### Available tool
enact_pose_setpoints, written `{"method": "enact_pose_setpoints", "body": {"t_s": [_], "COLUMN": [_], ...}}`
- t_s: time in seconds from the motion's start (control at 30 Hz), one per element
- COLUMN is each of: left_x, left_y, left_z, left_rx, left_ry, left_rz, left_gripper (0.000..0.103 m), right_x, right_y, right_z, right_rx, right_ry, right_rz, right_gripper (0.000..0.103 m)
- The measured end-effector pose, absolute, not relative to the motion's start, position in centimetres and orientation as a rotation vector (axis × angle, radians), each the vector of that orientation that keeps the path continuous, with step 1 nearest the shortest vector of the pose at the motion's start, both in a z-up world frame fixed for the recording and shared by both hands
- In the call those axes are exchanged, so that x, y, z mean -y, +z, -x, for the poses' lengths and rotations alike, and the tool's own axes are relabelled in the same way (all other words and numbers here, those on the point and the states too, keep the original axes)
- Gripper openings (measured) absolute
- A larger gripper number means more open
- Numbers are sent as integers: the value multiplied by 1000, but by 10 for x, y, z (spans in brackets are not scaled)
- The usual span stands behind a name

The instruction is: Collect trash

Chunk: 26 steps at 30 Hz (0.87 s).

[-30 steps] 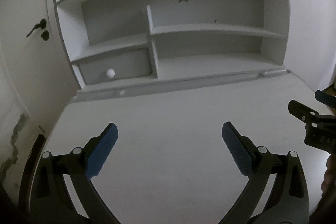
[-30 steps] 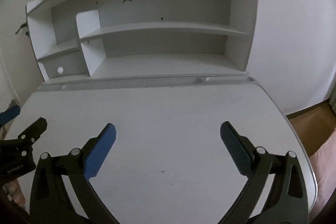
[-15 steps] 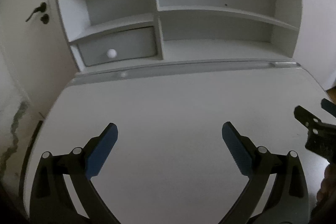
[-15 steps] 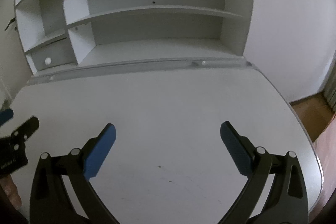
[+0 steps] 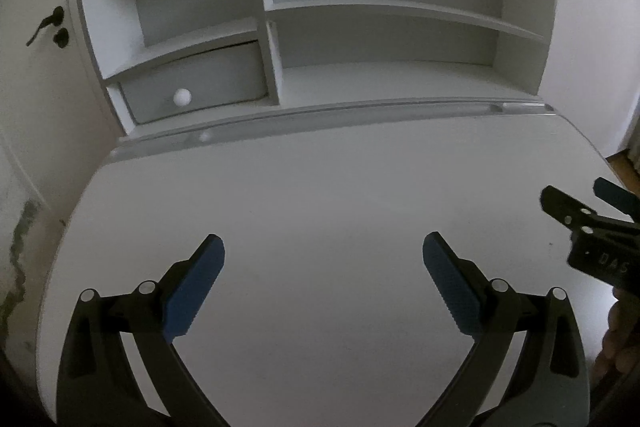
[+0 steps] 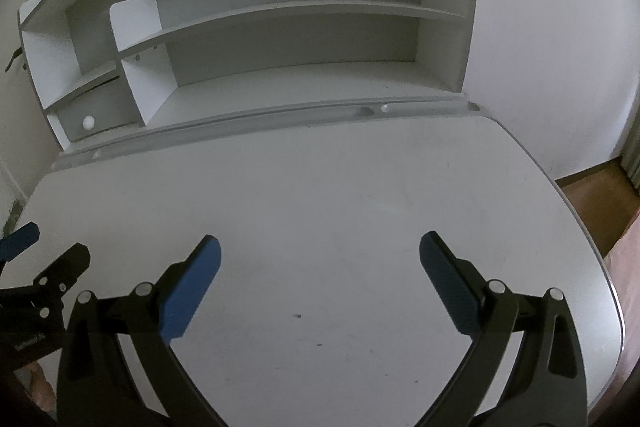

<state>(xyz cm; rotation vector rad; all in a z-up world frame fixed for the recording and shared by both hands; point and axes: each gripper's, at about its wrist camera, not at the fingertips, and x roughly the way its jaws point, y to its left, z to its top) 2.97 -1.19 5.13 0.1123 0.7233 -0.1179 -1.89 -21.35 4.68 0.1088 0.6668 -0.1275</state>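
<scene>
My left gripper (image 5: 323, 255) hangs over the white desk (image 5: 320, 187) with its jaws wide apart and nothing between the blue pads (image 5: 192, 291). My right gripper (image 6: 319, 255) is the same: jaws spread, holding nothing. Each shows in the other's view, the right one at 3 o'clock in the left view, the left one at 9 o'clock in the right view, side by side and apart.

I can see no trash. The desk top is bare in both views apart from a few dark specks (image 6: 297, 315) at 6 o'clock in the right view, too small to tell whether they are crumbs or marks. The shelf unit (image 5: 320, 27) at 12 o'clock looks empty in its open bays, and its drawer (image 5: 192, 87) with the white knob (image 5: 182, 96) at 11 o'clock is closed, so its contents are hidden.

My judgement is that the main risk is searching in the wrong place: whatever I am meant to collect probably lies outside these views, and swinging both tools round together could knock them into each other or into the shelf edge. Pinching at the specks would likely only scrape my pads on the desk
</scene>
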Motion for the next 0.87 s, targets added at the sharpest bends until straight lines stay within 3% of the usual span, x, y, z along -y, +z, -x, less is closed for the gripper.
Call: {"method": "enact_pose_setpoints", "body": {"t_s": [0.5,0.87], "left_x": [2,-6], "left_y": [58,31], "left_z": [-33,-55], "left_rx": [-723,-878], "left_ry": [-100,-106], "left_rz": [-89,-70], "left_gripper": [96,96], "right_x": [201,194], "right_y": [45,33], "right_z": [16,-1], "right_rx": [-682,-786], "right_ry": [-140,-128], "right_rz": [-43,-26], "right_gripper": [96,96]}}
